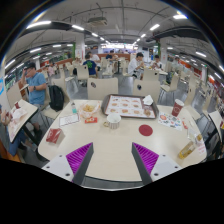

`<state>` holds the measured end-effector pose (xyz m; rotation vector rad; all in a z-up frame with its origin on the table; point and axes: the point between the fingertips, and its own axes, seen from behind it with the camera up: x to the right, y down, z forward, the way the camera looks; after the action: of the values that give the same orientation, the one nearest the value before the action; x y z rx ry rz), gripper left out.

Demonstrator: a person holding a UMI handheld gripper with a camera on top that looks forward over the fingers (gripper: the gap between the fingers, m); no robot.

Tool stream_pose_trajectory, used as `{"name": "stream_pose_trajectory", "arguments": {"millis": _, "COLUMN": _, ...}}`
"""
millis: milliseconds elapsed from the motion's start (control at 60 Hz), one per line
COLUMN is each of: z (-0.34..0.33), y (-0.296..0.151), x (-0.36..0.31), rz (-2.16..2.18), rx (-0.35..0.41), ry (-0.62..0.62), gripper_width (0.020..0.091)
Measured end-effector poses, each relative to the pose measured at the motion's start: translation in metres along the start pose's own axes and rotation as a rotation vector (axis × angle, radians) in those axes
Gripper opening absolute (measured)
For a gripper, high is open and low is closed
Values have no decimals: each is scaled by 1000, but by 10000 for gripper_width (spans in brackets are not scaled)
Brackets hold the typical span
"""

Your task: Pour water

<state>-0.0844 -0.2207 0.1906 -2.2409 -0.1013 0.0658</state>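
Observation:
My gripper [112,152] hangs open over the near part of a pale table [110,145], with nothing between its purple pads [78,157]. Just beyond the fingers stands a small white cup [114,120]. A clear bottle [190,149] with a pale label stands at the table's right side, well right of the right finger. A red cup [177,107] stands further back on the right. A flat dark red disc [146,130] lies on the table ahead of the right finger.
A patterned tray [128,106] lies behind the white cup. A food box [90,108], a sheet of paper [68,119] and a red packet [54,135] are to the left. A seated person in blue [37,88] is at the far left; a cafeteria hall lies behind.

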Motion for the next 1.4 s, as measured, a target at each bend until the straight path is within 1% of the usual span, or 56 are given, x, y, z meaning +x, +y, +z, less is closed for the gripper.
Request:
{"name": "stream_pose_trajectory", "arguments": {"millis": 117, "z": 4, "y": 0, "x": 5, "rz": 12, "rx": 9, "ry": 14, "gripper_width": 818}}
{"name": "stream_pose_trajectory", "arguments": {"millis": 150, "z": -2, "y": 0, "x": 32, "rz": 16, "rx": 7, "ry": 15, "gripper_width": 818}}
{"name": "stream_pose_trajectory", "arguments": {"millis": 233, "z": 5, "y": 6, "x": 51, "rz": 25, "rx": 10, "ry": 18, "gripper_width": 816}}
{"name": "stream_pose_trajectory", "arguments": {"millis": 300, "z": -3, "y": 15, "x": 80, "rz": 19, "rx": 16, "ry": 29, "gripper_width": 818}}
{"name": "stream_pose_trajectory", "arguments": {"millis": 467, "z": 3, "y": 55, "x": 165, "rz": 10, "rx": 26, "ry": 85, "gripper_width": 819}}
{"name": "stream_pose_trajectory", "arguments": {"millis": 650, "z": 15, "y": 108, "x": 268, "rz": 34, "rx": 18, "ry": 153, "gripper_width": 817}}
{"name": "stream_pose_trajectory", "arguments": {"millis": 783, "z": 30, "y": 133, "x": 331, "rz": 79, "rx": 34, "ry": 198, "gripper_width": 817}}
{"name": "stream_pose_trajectory", "arguments": {"millis": 883, "z": 49, "y": 137, "x": 365, "rz": 101, "rx": 51, "ry": 209, "gripper_width": 824}}
{"name": "stream_pose_trajectory", "arguments": {"millis": 1033, "z": 82, "y": 116, "x": 396, "rz": 91, "rx": 119, "ry": 202, "gripper_width": 825}}
{"name": "stream_pose_trajectory", "arguments": {"millis": 1083, "z": 93, "y": 108, "x": 402, "rz": 84, "rx": 140, "ry": 197, "gripper_width": 806}}
{"name": "stream_pose_trajectory", "arguments": {"millis": 1117, "z": 99, "y": 104, "x": 405, "rz": 81, "rx": 153, "ry": 193, "gripper_width": 771}}
{"name": "stream_pose_trajectory", "arguments": {"millis": 1183, "z": 111, "y": 99, "x": 411, "rz": 80, "rx": 168, "ry": 203, "gripper_width": 617}}
{"name": "stream_pose_trajectory", "arguments": {"millis": 1217, "z": 115, "y": 98, "x": 411, "rz": 78, "rx": 169, "ry": 207, "gripper_width": 562}}
{"name": "stream_pose_trajectory", "arguments": {"millis": 1250, "z": 117, "y": 96, "x": 410, "rz": 84, "rx": 180, "ry": 204, "gripper_width": 558}}
{"name": "stream_pose_trajectory", "arguments": {"millis": 1300, "z": 120, "y": 93, "x": 411, "rz": 97, "rx": 193, "ry": 201, "gripper_width": 513}}
{"name": "stream_pose_trajectory", "arguments": {"millis": 1317, "z": 120, "y": 92, "x": 410, "rz": 101, "rx": 195, "ry": 199, "gripper_width": 512}}
{"name": "stream_pose_trajectory", "arguments": {"millis": 1350, "z": 122, "y": 91, "x": 409, "rz": 101, "rx": 199, "ry": 199, "gripper_width": 482}}
{"name": "stream_pose_trajectory", "arguments": {"millis": 1400, "z": 123, "y": 90, "x": 408, "rz": 100, "rx": 198, "ry": 199, "gripper_width": 463}}
